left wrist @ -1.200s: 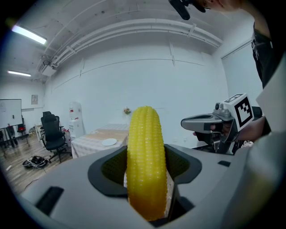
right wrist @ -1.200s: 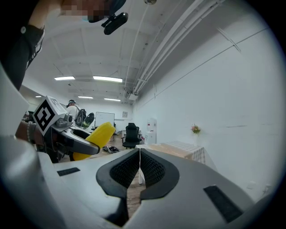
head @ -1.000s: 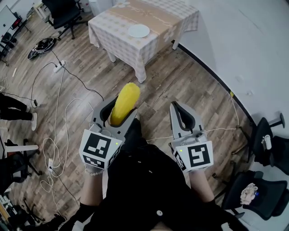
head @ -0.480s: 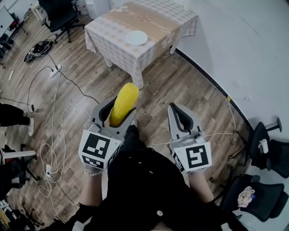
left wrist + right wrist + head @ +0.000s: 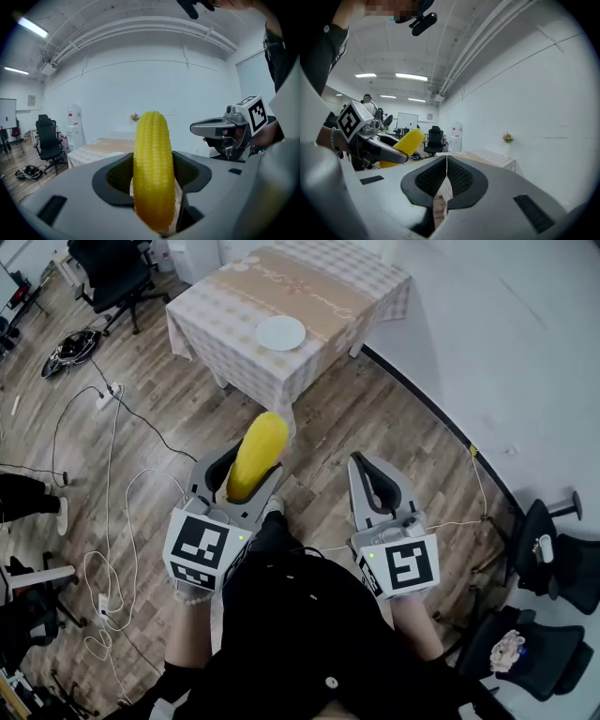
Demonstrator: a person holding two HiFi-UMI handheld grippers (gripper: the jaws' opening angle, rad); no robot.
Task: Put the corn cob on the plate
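Note:
A yellow corn cob stands up between the jaws of my left gripper, which is shut on it; the cob fills the middle of the left gripper view. A white plate lies on a table with a checked cloth, some way ahead of both grippers. My right gripper is held beside the left one, shut with nothing in it; its jaws meet at the tips. The corn cob shows at the left of the right gripper view.
Black office chairs stand at the far left and the near right. Cables and a power strip lie on the wooden floor at the left. A white wall runs along the right.
The table and plate have come nearer and shifted a little toward the middle of the head view. Both grippers keep their pose, the left still holding the cob.

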